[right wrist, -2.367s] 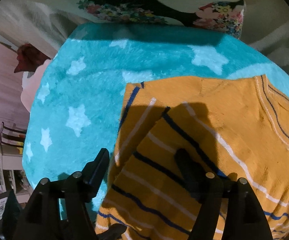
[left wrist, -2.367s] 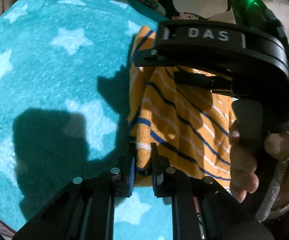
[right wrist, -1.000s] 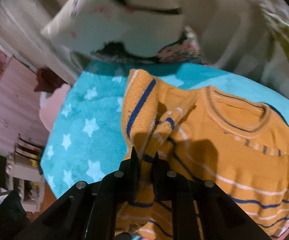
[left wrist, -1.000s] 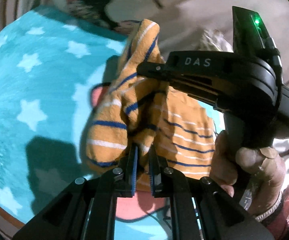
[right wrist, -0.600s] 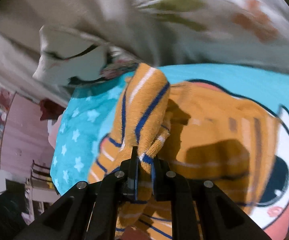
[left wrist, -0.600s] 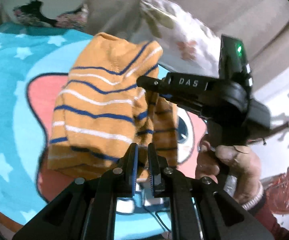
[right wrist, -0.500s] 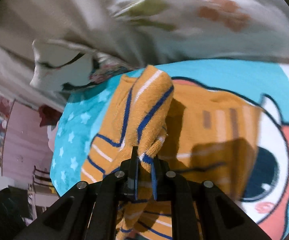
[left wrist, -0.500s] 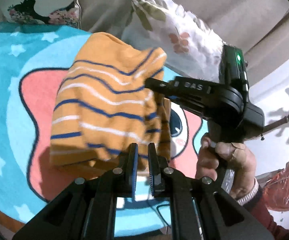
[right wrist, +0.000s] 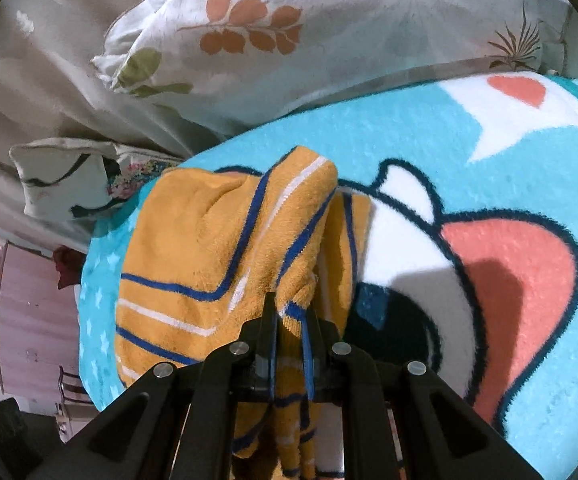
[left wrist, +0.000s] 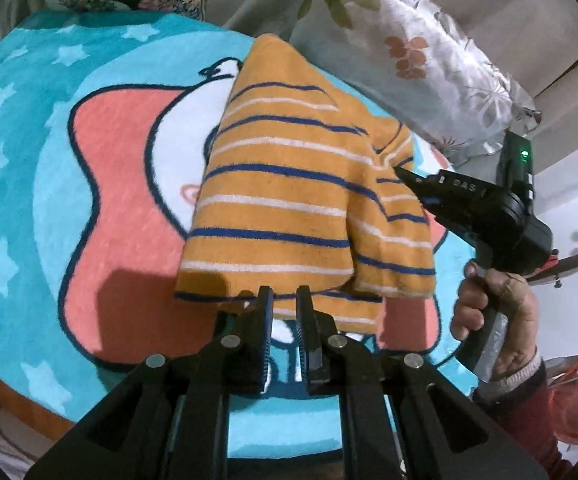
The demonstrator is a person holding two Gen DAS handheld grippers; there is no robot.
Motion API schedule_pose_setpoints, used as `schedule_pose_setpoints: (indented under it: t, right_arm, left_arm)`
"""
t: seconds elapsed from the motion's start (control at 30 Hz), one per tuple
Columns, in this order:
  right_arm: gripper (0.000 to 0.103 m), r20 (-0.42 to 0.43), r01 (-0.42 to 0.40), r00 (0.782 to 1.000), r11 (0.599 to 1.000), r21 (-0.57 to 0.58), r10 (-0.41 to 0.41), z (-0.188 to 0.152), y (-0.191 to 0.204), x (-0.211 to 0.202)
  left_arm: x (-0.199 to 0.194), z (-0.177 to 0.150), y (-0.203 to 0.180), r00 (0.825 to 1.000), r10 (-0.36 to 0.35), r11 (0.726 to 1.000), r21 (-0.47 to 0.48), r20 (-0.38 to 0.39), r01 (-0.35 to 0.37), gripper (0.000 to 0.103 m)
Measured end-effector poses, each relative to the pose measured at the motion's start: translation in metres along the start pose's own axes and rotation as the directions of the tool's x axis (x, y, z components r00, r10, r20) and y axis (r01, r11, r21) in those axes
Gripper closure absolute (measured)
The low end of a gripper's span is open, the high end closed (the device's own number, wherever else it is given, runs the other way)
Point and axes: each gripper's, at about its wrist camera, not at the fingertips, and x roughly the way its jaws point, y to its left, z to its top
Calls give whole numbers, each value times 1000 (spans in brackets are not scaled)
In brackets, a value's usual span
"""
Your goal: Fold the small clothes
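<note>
Left wrist view: the left gripper is clamped on the near hem of a small orange knitted sweater with blue and white stripes, which hangs off the bed just ahead of its fingers. Beyond and below that gripper spreads a fluffy turquoise blanket with white stars and a coral cartoon figure. To the right of it, the right gripper, carried in a person's hand, pinches the sweater's far right edge. A white pillow printed with leaves lies beyond it.

In the right wrist view, the right gripper bites a bunched fold of the sweater, which drapes to the left of its fingers, the blanket to the right.

The fold looks well advanced: the sweater is already doubled into a compact bundle, held aloft between both grippers. Laying it flat and any last fold remain. Its long axis runs away from the left gripper, hem nearest, folded top farthest; the stripes lie crosswise.
</note>
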Motion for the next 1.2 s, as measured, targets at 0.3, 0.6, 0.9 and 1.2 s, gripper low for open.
schedule_pose_setpoints:
  t: [0.3, 0.6, 0.9, 1.2]
  right_arm:
    - [80, 49, -54, 997, 996, -77, 58, -16, 2, -47]
    - [59, -65, -176, 984, 965, -193, 167, -77, 37, -40]
    - [98, -176, -162, 972, 986, -33, 154, -111, -9, -30]
    - [95, -205, -170, 962, 984, 59, 179, -128, -36, -18]
  left_arm:
    - [4, 14, 13, 999, 42, 999, -10, 30, -42, 70]
    - [26, 51, 10, 992, 109, 993, 43, 60, -112, 64]
    - [53, 25, 17, 974, 211, 975, 80, -75, -206, 64]
    - [46, 16, 37, 988, 139, 990, -4, -61, -140, 64]
